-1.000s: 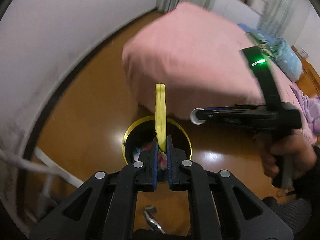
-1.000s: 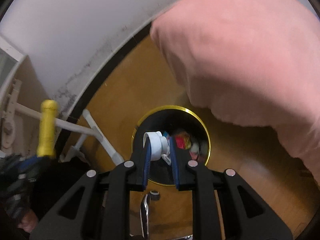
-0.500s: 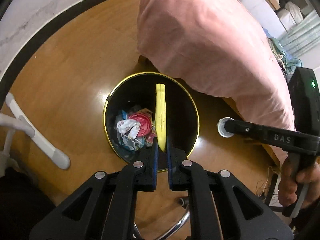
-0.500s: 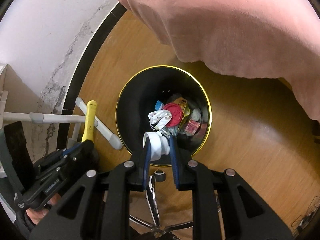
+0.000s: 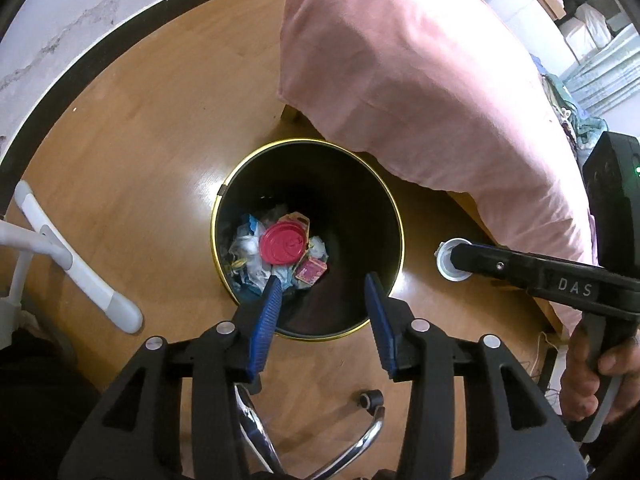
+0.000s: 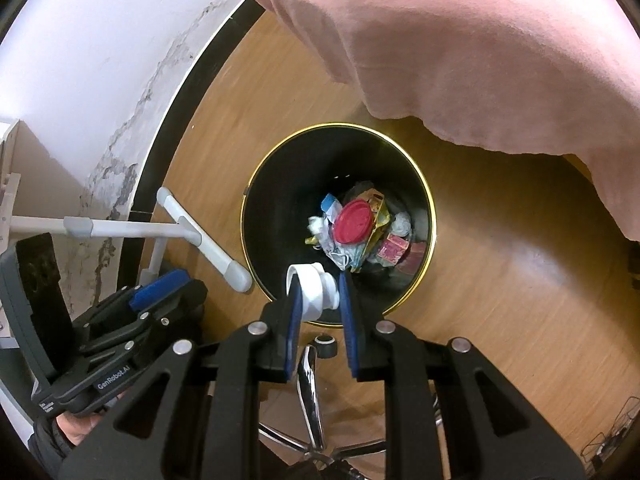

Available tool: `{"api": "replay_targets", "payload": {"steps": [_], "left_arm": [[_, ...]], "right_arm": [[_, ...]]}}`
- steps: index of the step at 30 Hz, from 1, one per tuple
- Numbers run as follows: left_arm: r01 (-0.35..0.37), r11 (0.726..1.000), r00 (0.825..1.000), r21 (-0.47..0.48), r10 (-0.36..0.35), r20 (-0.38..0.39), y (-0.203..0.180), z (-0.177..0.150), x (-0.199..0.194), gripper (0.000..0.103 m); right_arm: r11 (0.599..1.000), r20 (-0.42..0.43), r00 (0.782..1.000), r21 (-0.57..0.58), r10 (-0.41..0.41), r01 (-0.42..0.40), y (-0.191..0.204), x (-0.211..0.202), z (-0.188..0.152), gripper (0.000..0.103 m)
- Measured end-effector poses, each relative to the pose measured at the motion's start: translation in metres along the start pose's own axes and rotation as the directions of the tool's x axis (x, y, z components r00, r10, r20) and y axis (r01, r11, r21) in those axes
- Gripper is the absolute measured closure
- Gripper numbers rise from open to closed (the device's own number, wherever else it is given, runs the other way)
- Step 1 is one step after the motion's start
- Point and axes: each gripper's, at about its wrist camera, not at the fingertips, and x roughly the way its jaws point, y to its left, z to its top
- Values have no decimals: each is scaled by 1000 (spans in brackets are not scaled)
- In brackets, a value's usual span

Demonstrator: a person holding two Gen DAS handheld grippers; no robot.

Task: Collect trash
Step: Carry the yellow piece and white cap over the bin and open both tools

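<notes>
A black bin with a gold rim [image 5: 308, 142] [image 6: 340, 125] stands on the wooden floor. It holds crumpled wrappers and a red lid [image 5: 282, 242] [image 6: 354, 222]. My left gripper [image 5: 322, 284] hangs over the bin's near edge with its jaws opening and nothing between them. In the right wrist view it shows at the lower left [image 6: 160, 284]. My right gripper [image 6: 318, 280] is shut on a small white plastic piece [image 6: 314, 286] just above the bin's near rim. In the left wrist view it reaches in from the right [image 5: 454, 260], and the white piece sits right of the bin.
A pink cloth [image 5: 420, 80] [image 6: 480, 40] drapes over furniture right behind the bin. White rack legs [image 5: 80, 272] [image 6: 200, 240] lie on the floor to the left by the wall. A chrome chair base [image 5: 256, 420] [image 6: 312, 380] is under my grippers.
The left jaws have opened and the yellow strip they held is gone from them. Both grippers sank toward the bin, then held still. The right keeps its grip on the white piece.
</notes>
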Motion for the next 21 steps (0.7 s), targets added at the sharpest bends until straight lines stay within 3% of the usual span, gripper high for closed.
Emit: {"api": "replay_targets", "payload": {"steps": [3, 5, 8, 9, 12, 17, 21], "left_arm": [[-2, 1000, 1000, 6, 2, 8, -2, -2, -4, 62], [-5, 1000, 1000, 14, 4, 15, -3, -3, -8, 54], [-6, 1000, 999, 28, 5, 37, -8, -4, -17, 36], [-13, 999, 999, 36, 11, 45, -10, -5, -21, 34], [-42, 996, 998, 73, 38, 57, -22, -9, -34, 32], [-91, 973, 989, 214, 63, 132, -69, -11, -84, 11], [-159, 936, 959, 314, 72, 273, -104, -21, -163, 8]], "right_arm": [[1000, 3, 1000, -8, 2, -2, 3, -2, 0, 84], [1000, 9, 1000, -17, 8, -8, 6, -5, 1, 82], [1000, 28, 999, -9, 15, -15, 9, -12, 2, 38], [1000, 46, 999, -9, 11, -10, 11, -16, 1, 34], [1000, 83, 996, -15, 10, -9, 14, -31, 0, 34], [1000, 178, 984, -4, -5, 6, 11, -73, 3, 27], [1000, 262, 965, -26, 2, 5, 19, -120, 5, 21]]}}
